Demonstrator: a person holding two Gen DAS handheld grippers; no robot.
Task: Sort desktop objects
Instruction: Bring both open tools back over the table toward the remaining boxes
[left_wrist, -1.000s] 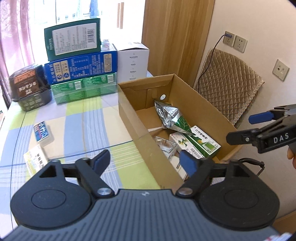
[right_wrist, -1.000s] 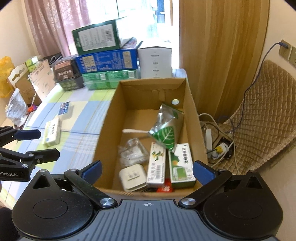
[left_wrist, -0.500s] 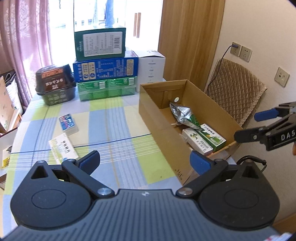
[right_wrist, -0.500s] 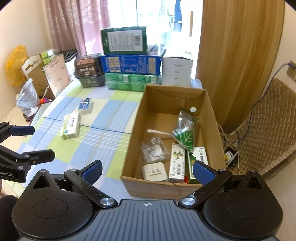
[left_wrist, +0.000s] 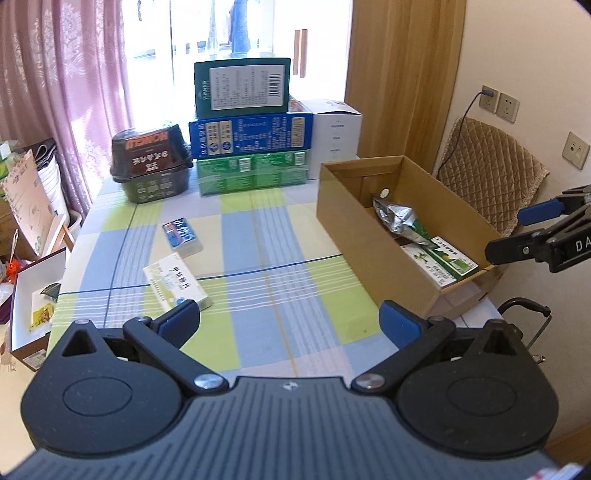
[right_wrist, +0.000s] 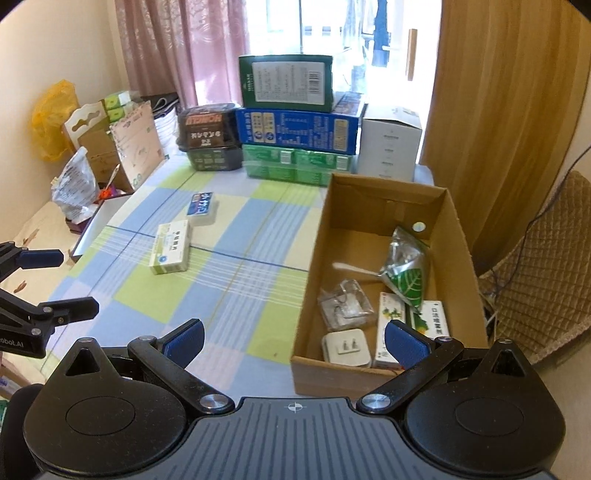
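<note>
A brown cardboard box (left_wrist: 354, 236) (right_wrist: 308, 295) stands on the right of the checked table. Inside lie a foil pouch (right_wrist: 404, 269), green-and-white medicine cartons (right_wrist: 432, 319), a clear bag (right_wrist: 343, 304) and a white plug adapter (right_wrist: 345, 347). On the cloth lie a white-green medicine box (left_wrist: 177, 282) (right_wrist: 171, 247) and a small blue card pack (left_wrist: 181, 236) (right_wrist: 201, 205). My left gripper (left_wrist: 290, 325) hovers wide open over the table's near edge, empty. My right gripper (right_wrist: 293, 338) is open and empty above the box's near left corner.
Stacked green and blue cartons (left_wrist: 251, 136), a white carton (left_wrist: 336, 133) and a black tub (left_wrist: 151, 166) line the table's far edge. A padded chair (left_wrist: 491, 162) stands right of the box. Bags and boxes (right_wrist: 85, 147) crowd the left side.
Both grippers have drawn back from the cardboard box toward the near left. The left jaws opened wider. More of the table and the two loose packs now shows.
</note>
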